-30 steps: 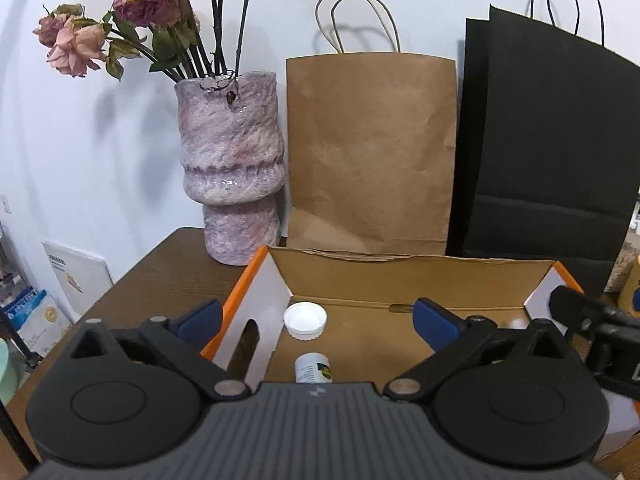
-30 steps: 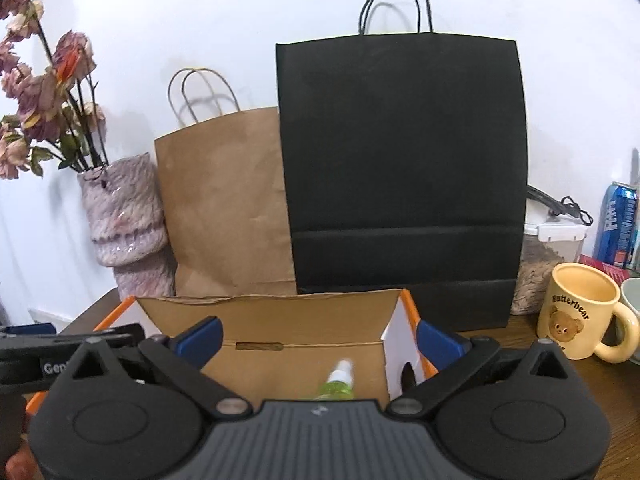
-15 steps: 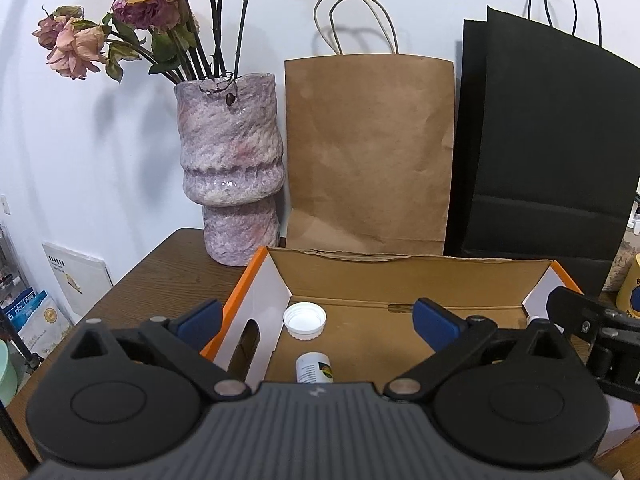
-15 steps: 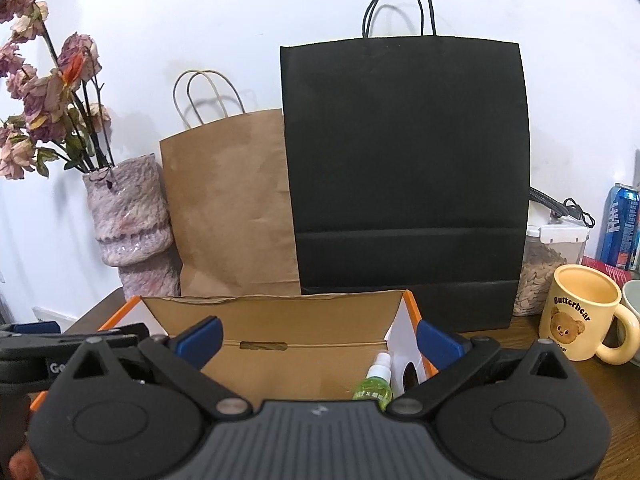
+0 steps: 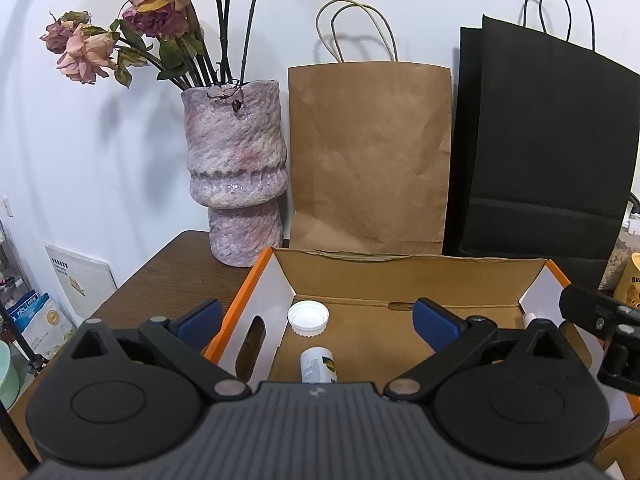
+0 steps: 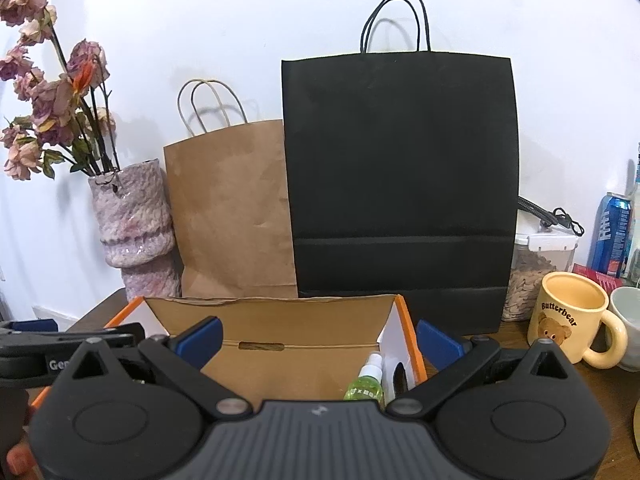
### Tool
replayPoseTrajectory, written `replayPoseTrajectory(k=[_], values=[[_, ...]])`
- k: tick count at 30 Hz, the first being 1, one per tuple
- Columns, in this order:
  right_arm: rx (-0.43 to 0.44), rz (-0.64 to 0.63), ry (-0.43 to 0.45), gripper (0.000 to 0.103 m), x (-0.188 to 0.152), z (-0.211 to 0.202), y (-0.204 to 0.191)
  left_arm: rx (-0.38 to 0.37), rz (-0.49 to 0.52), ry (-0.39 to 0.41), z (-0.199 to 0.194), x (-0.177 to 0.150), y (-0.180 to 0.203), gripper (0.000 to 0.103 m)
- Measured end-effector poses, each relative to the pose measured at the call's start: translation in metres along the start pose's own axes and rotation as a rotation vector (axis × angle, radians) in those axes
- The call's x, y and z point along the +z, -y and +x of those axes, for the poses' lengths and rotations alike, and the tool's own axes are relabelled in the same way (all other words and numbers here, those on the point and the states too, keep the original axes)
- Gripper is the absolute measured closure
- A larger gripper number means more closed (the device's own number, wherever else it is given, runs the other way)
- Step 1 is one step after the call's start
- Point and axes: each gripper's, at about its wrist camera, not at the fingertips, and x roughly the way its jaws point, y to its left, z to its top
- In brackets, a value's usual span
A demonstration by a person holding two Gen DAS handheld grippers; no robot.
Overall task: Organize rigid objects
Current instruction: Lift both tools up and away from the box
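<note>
An open cardboard box with orange edges stands on the wooden table; it also shows in the right wrist view. Inside lie a white cap and a white labelled bottle at its left end. A green spray bottle lies at its right end. My left gripper is open and empty above the box's left part. My right gripper is open and empty above the box's right part; part of it shows in the left wrist view.
A pink vase with dried flowers, a brown paper bag and a black paper bag stand behind the box against the wall. A yellow bear mug, a white cup, a jar and a blue can stand at the right.
The right gripper has shifted to the right, so the green spray bottle now appears nearer the box's right wall. The left gripper has hardly moved. Both stay open.
</note>
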Motion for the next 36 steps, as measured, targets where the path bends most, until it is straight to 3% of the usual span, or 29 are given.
replayPoseTrajectory(k=[36], values=[[-0.003, -0.029, -0.012, 0.0, -0.047, -0.109, 0.006, -0.026, 0.009, -0.034, -0.095, -0.051, -0.016, 0.0]])
